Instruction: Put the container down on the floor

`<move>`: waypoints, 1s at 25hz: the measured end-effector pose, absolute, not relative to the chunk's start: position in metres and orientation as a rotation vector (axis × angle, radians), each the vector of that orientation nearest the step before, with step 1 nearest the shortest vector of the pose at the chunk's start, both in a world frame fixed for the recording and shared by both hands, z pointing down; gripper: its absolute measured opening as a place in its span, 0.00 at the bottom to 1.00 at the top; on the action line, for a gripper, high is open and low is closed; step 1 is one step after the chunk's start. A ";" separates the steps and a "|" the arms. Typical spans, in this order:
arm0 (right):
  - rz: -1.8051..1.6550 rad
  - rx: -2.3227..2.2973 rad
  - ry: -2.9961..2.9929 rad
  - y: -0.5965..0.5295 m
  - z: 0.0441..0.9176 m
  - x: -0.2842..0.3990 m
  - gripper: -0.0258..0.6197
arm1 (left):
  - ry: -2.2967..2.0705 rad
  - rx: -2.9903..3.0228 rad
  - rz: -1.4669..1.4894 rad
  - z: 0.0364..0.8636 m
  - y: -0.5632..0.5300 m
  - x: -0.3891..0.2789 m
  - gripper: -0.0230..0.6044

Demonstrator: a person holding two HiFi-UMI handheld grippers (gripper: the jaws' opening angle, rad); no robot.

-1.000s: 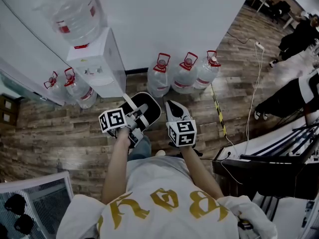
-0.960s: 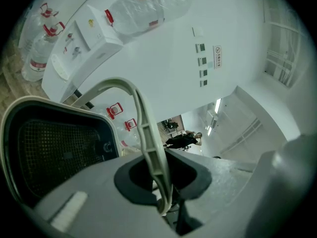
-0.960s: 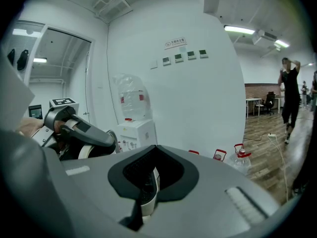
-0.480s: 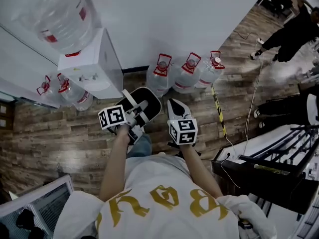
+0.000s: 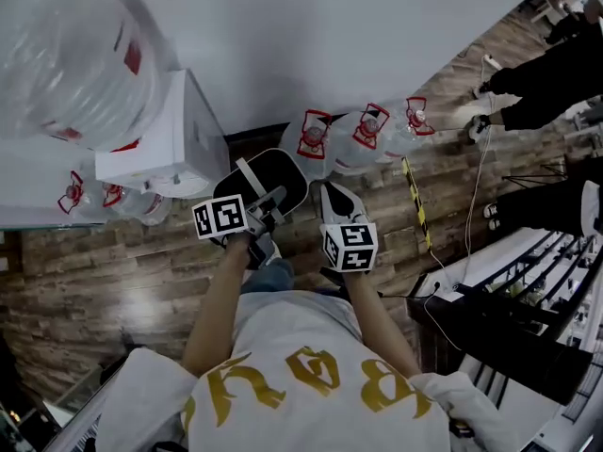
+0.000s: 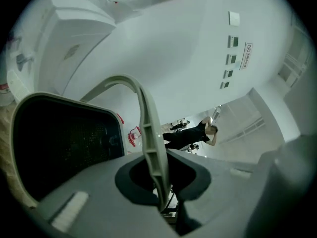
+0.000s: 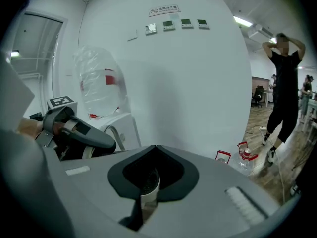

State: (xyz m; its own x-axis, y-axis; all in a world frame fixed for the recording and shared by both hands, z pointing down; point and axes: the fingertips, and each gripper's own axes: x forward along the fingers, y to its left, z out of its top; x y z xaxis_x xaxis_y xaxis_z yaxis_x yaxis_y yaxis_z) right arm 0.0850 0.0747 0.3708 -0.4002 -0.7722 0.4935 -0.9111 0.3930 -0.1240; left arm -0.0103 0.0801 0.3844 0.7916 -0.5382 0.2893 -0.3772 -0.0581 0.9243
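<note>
"Well, head view?"
"The container is held off the floor beside the water dispenser, long axis slanting toward the wall."
"Left gripper view?"
"The left gripper is clamped on its arched handle."
"Right gripper view?"
"The right gripper pinches its pale rim."

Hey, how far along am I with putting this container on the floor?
Done: the black mesh container is lifted. In hand: the left hand-held gripper is shut on its pale grey arched handle, the right hand-held gripper pinches what looks like its rim, and it hangs above the wooden plank floor. Left: lowering it to the floor and letting go.
</note>
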 end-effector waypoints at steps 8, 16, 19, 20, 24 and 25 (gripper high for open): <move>0.530 1.521 -2.253 0.034 0.371 0.076 0.08 | -0.693 1.668 -0.138 0.397 0.034 -0.030 0.09; 0.533 1.500 -2.266 0.022 0.371 0.068 0.08 | -0.706 1.656 -0.142 0.398 0.021 -0.039 0.09; 0.536 1.483 -2.275 0.017 0.374 0.065 0.08 | -0.716 1.656 -0.153 0.398 0.015 -0.041 0.09; 0.540 1.477 -2.278 0.016 0.376 0.065 0.08 | -0.719 1.657 -0.154 0.398 0.012 -0.040 0.09; 0.559 1.440 -2.279 0.009 0.389 0.063 0.08 | -0.742 1.647 -0.144 0.406 0.005 -0.040 0.09; 0.564 1.431 -2.277 0.007 0.392 0.062 0.08 | -0.748 1.643 -0.137 0.409 0.004 -0.040 0.09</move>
